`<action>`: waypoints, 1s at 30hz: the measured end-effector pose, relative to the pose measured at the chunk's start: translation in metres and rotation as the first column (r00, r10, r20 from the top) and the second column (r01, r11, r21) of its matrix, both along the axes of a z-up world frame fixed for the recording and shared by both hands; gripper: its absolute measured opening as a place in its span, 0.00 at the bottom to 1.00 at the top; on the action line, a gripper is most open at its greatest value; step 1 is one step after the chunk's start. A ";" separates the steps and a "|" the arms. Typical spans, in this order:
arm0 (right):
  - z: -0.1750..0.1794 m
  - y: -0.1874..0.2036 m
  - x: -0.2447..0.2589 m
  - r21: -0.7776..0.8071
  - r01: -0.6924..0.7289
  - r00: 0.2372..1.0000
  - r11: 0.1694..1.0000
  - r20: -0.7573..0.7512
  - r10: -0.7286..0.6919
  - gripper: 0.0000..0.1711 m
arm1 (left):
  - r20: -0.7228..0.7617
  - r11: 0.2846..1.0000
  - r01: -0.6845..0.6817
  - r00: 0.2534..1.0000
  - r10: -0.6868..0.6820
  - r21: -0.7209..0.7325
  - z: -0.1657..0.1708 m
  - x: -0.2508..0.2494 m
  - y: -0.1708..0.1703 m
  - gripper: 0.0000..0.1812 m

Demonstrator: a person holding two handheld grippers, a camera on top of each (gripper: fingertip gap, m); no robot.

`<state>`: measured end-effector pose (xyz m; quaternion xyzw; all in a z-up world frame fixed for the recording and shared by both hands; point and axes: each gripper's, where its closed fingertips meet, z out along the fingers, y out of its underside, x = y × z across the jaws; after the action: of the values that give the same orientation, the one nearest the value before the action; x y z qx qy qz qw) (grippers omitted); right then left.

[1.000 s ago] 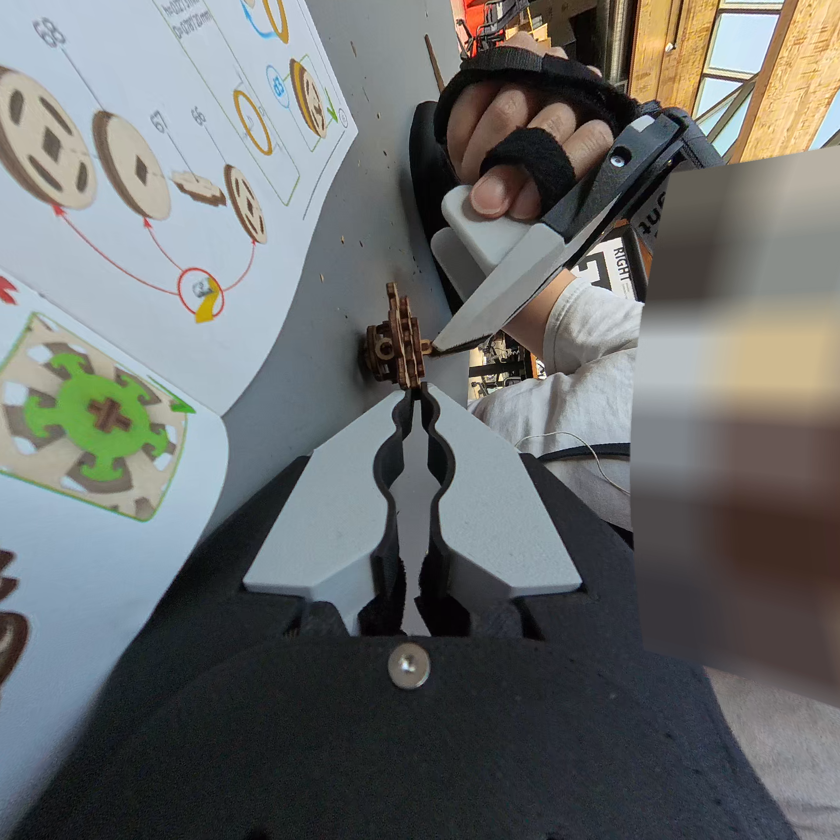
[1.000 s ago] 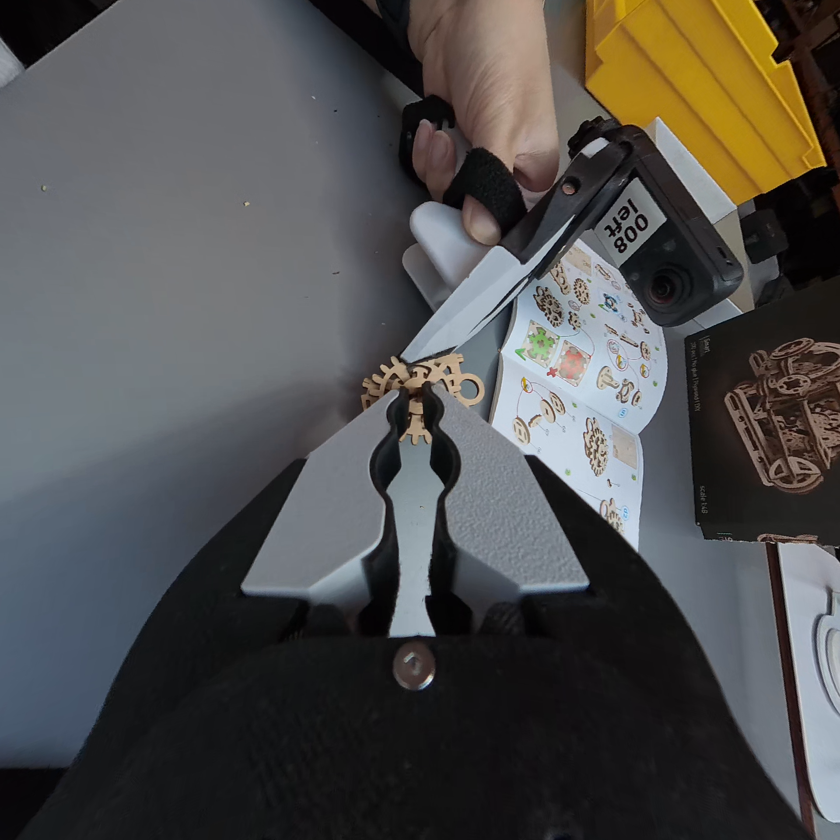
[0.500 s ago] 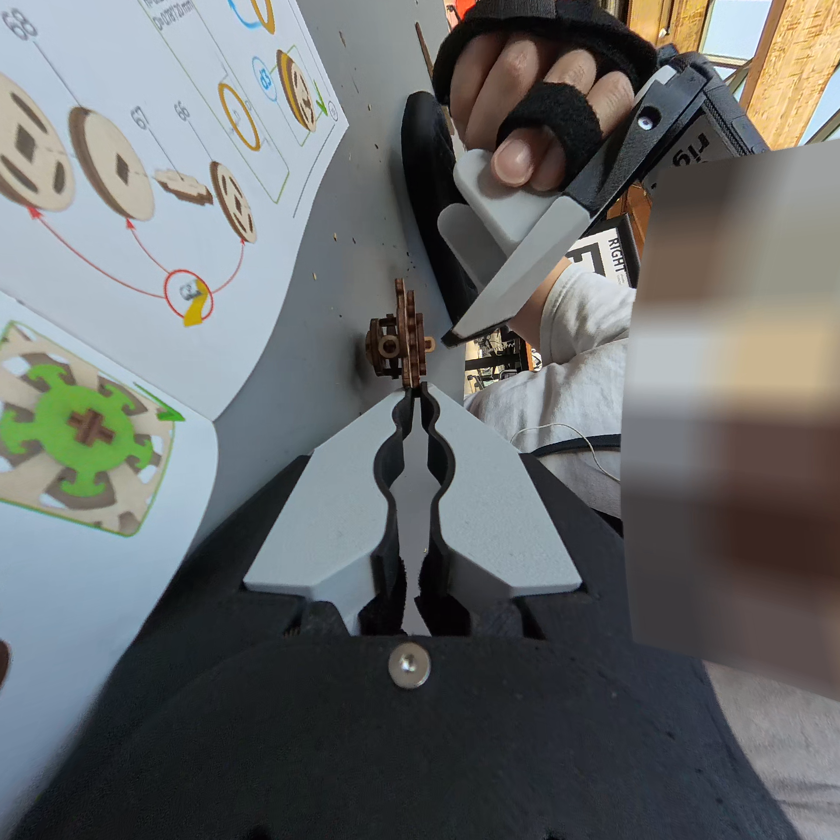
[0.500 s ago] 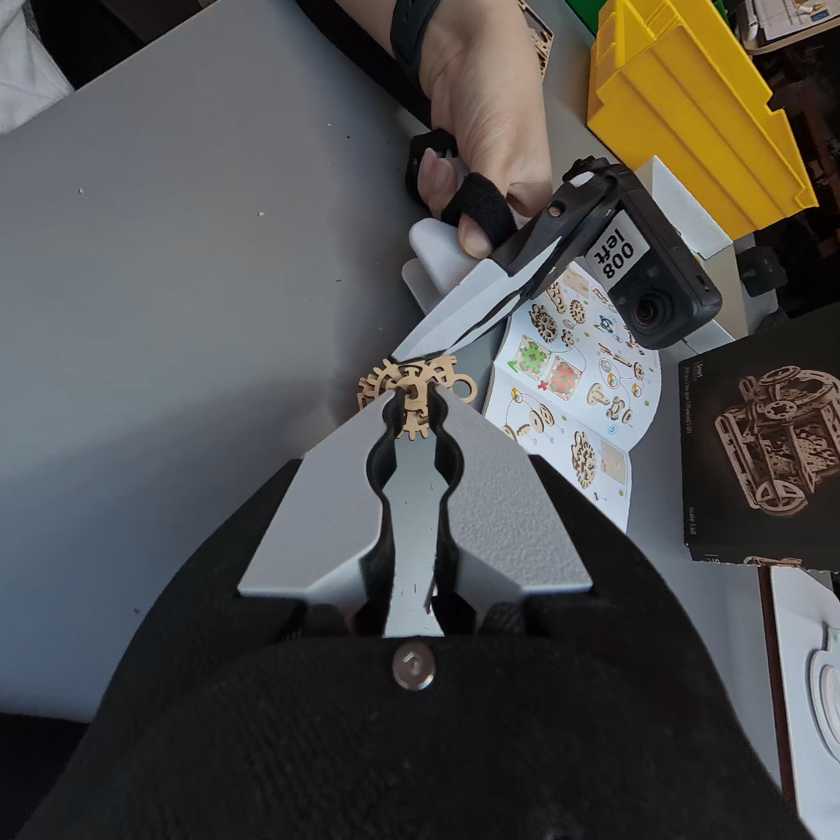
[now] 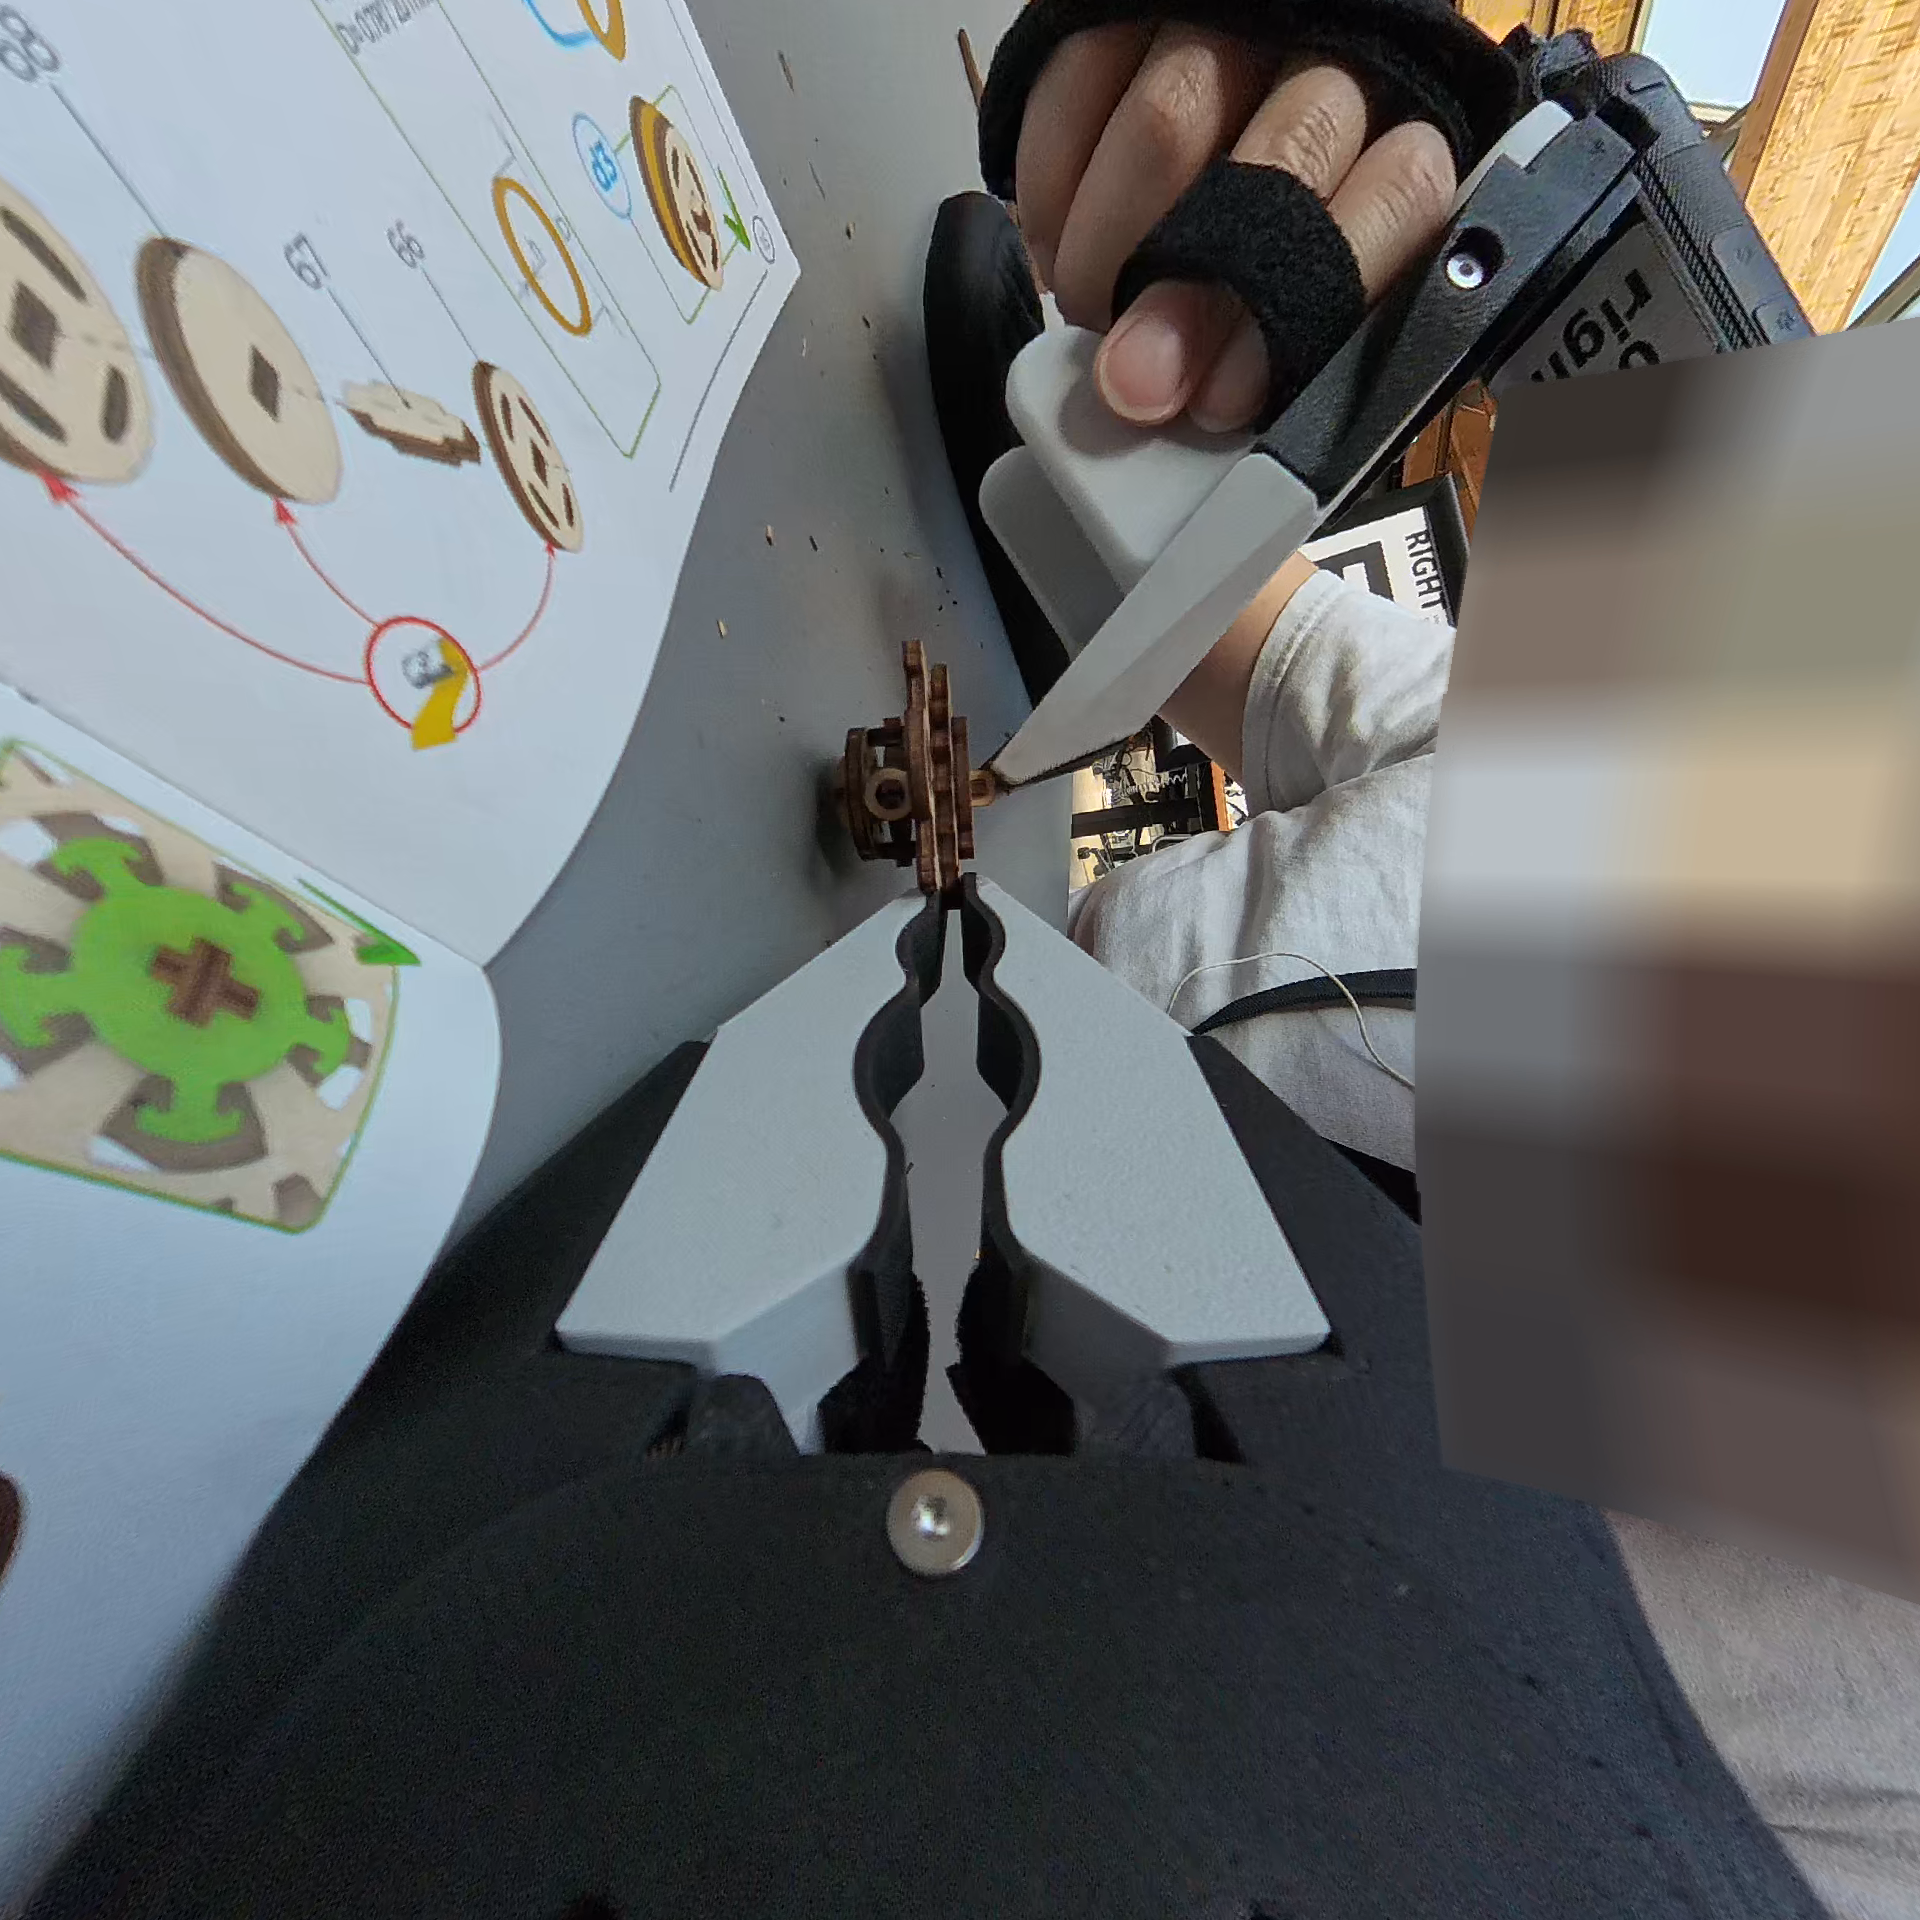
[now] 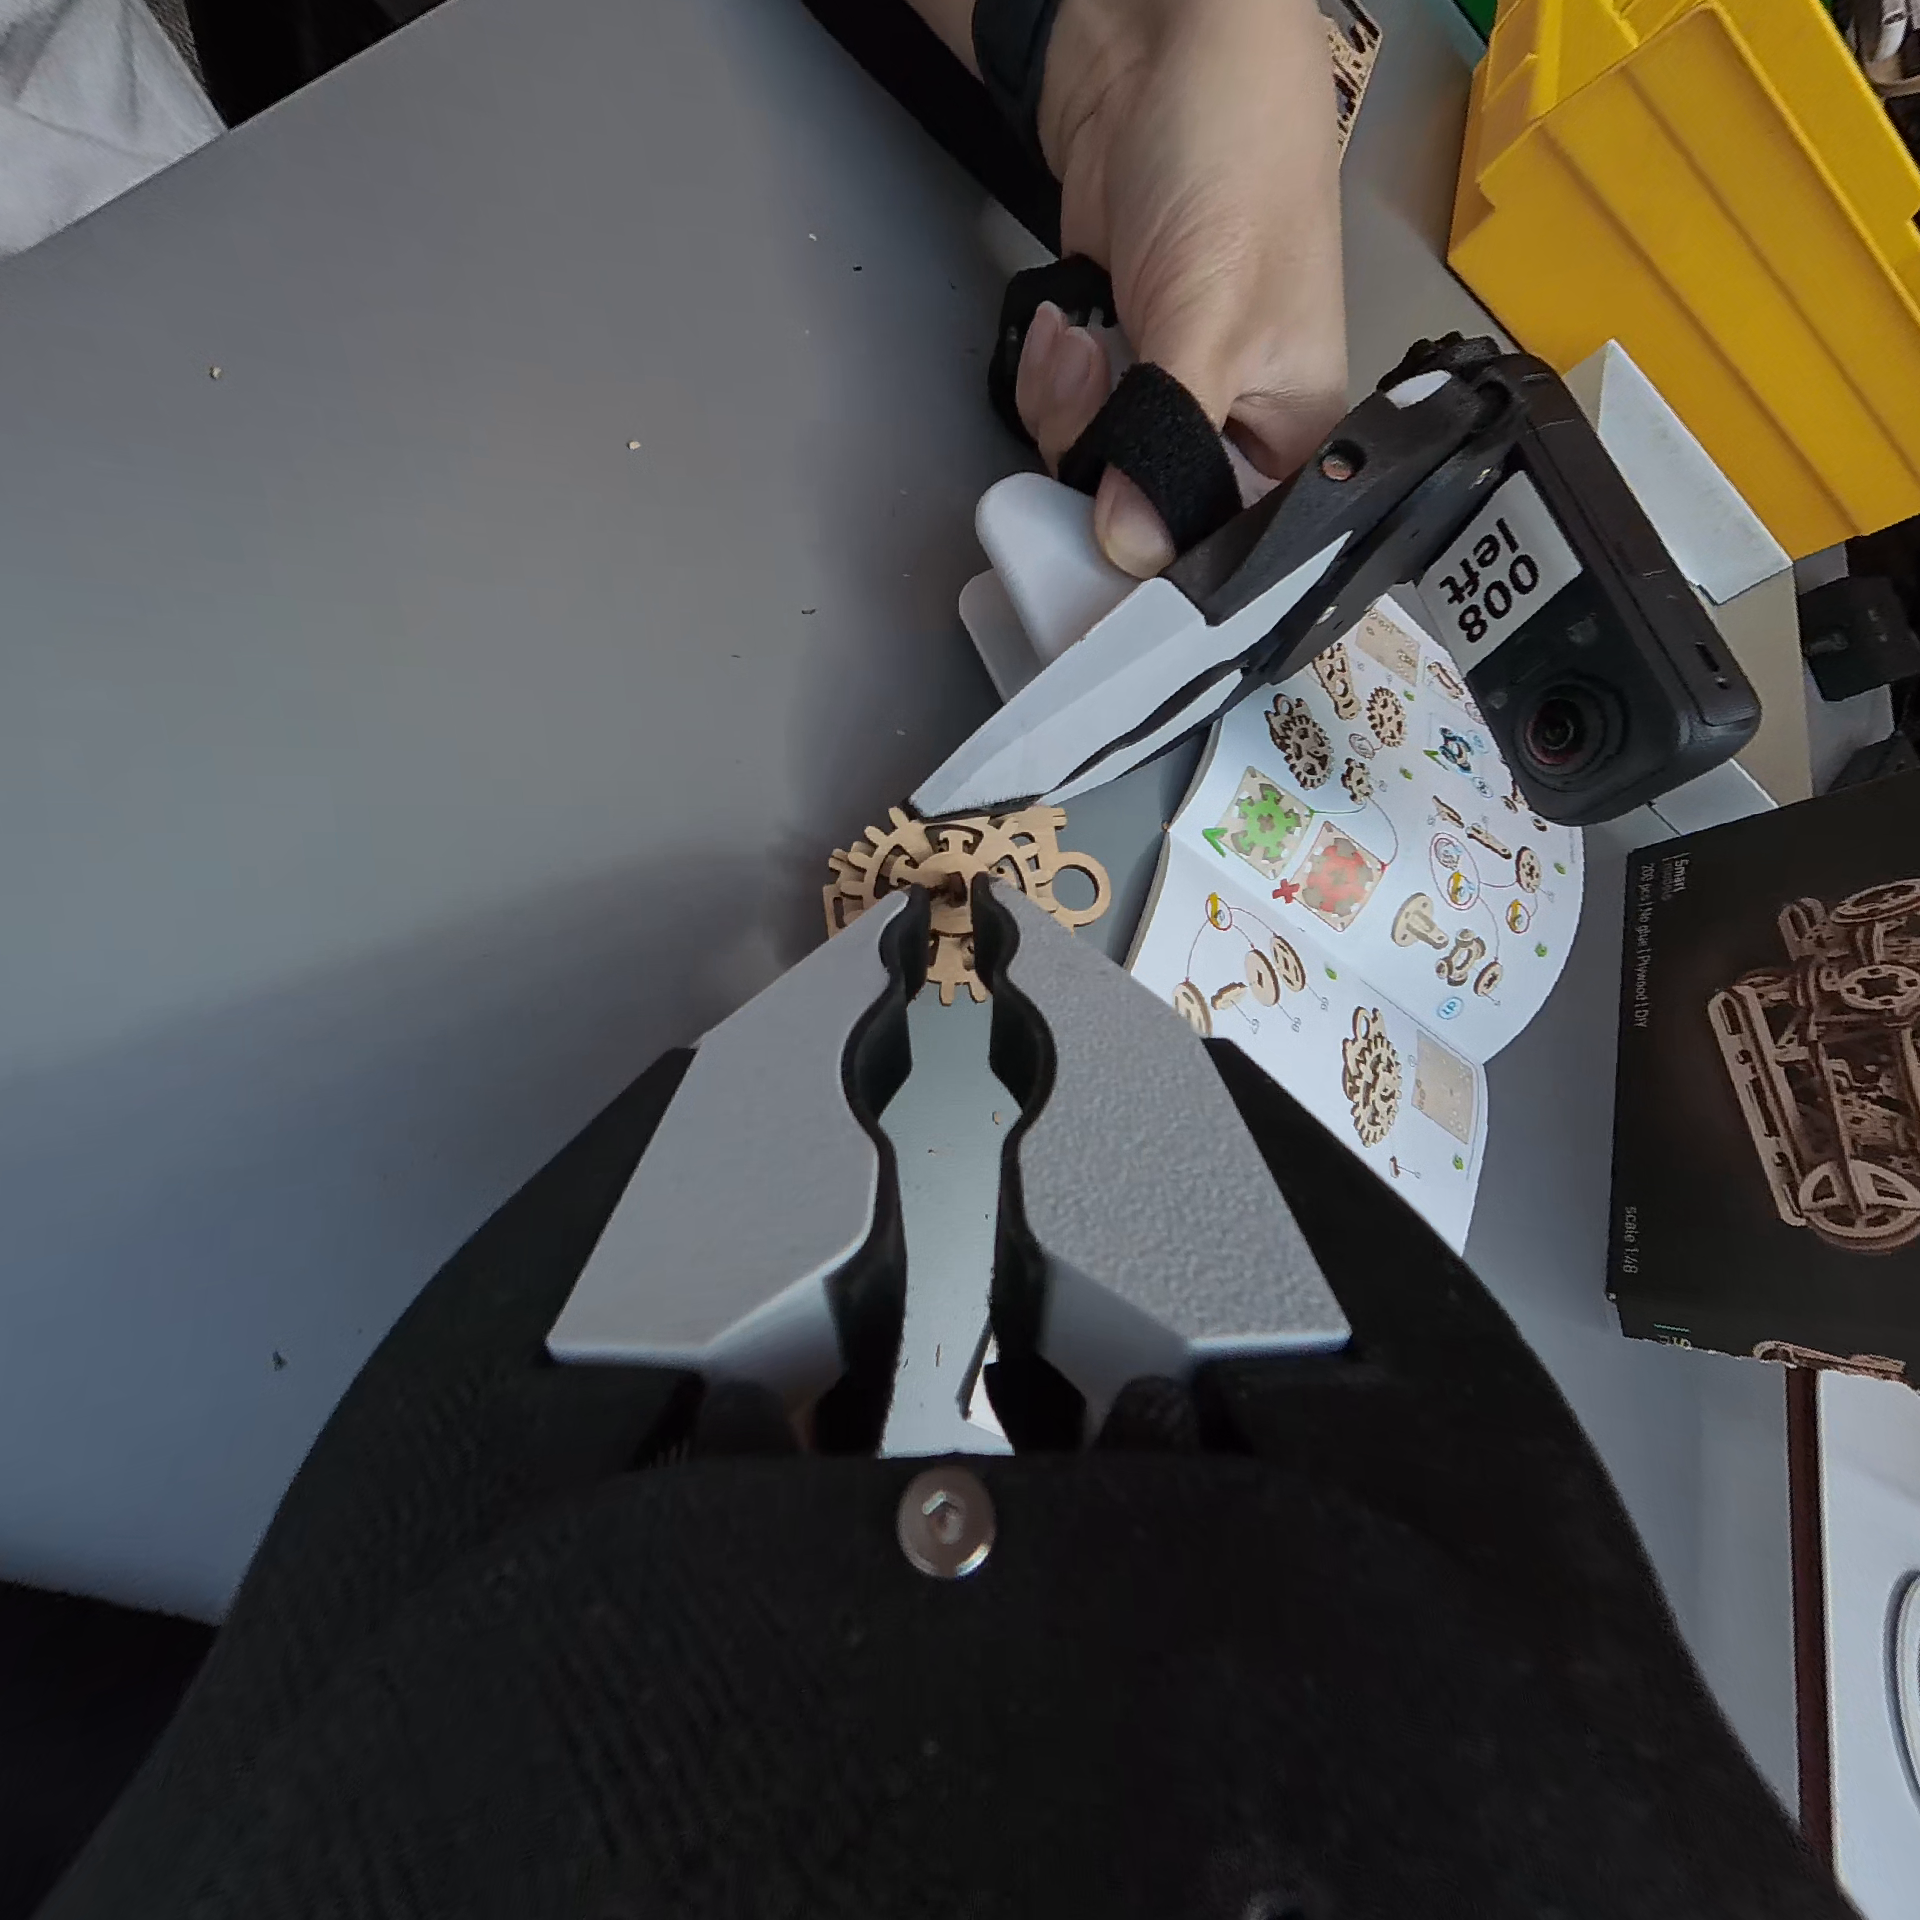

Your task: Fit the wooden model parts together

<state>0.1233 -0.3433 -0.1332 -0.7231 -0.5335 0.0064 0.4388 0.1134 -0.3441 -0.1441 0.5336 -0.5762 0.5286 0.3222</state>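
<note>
While two grippers pinch one gear assembly (image 5: 920, 774): one booklet (image 6: 1340, 966).

Left gripper (image 5: 943, 894) pinches a wooden gear assembly (image 5: 914, 774) edge-on — right gripper (image 5: 1003, 774) tip touches its side, above a grey tabletop (image 5: 790, 644) beside an instruction sheet (image 5: 312, 436).

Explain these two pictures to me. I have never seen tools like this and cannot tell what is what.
No robot here: a person holds two hand-worked pincers, each with a camera looking along its grey fingers. One picture comes from the left gripper, the other from the right gripper. Both are shut on one small wooden gear assembly, the left on its edge, the right on its centre. On the grey table lie an instruction booklet and a dark box; yellow bins stand behind.
</note>
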 end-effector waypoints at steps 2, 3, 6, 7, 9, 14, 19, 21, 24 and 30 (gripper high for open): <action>0.000 0.000 -0.001 0.001 0.001 1.000 1.000 -0.001 -0.001 0.05 | 0.000 1.000 0.000 1.000 0.000 0.002 0.000 0.000 0.000 0.01; -0.001 0.000 -0.001 -0.003 -0.003 1.000 1.000 0.001 0.003 0.04 | 0.000 1.000 0.000 1.000 0.000 0.003 0.000 0.000 0.000 0.01; -0.003 0.000 -0.001 -0.004 -0.004 1.000 1.000 0.018 0.004 0.04 | 0.000 1.000 0.002 1.000 -0.002 0.009 -0.001 0.000 0.000 0.01; -0.003 0.000 -0.001 -0.004 -0.003 1.000 1.000 0.026 0.003 0.04 | 0.000 1.000 0.002 1.000 -0.002 0.009 -0.001 0.000 0.000 0.01; -0.003 0.000 -0.001 -0.002 -0.004 0.999 1.000 0.039 0.004 0.04 | 0.000 1.000 0.002 1.000 -0.002 0.010 -0.001 0.000 0.000 0.01; -0.005 -0.002 -0.002 -0.013 -0.001 0.997 1.000 0.072 0.001 0.04 | 0.000 1.000 0.006 1.000 -0.006 0.013 -0.001 0.000 -0.001 0.01; -0.005 -0.003 -0.001 -0.043 0.010 0.997 0.999 0.072 -0.007 0.03 | 0.002 1.000 0.011 1.000 -0.011 0.009 -0.001 -0.001 -0.003 0.01; -0.005 -0.003 -0.001 -0.048 0.014 0.998 0.999 0.065 -0.010 0.03 | 0.002 1.000 0.011 1.000 -0.011 0.008 -0.001 0.000 -0.003 0.01; -0.005 -0.003 -0.001 -0.049 0.015 0.998 0.999 0.064 -0.012 0.03 | 0.003 1.000 0.013 1.000 -0.013 0.009 -0.001 0.000 -0.003 0.01; -0.005 -0.002 -0.001 -0.053 0.020 0.998 0.998 0.055 -0.017 0.03 | 0.004 1.000 0.012 1.000 -0.012 0.008 -0.001 0.000 -0.003 0.01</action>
<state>0.1223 -0.3456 -0.1385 -0.7393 -0.5383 -0.0030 0.4046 0.1134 -0.3468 -0.1452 0.5304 -0.5822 0.5253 0.3221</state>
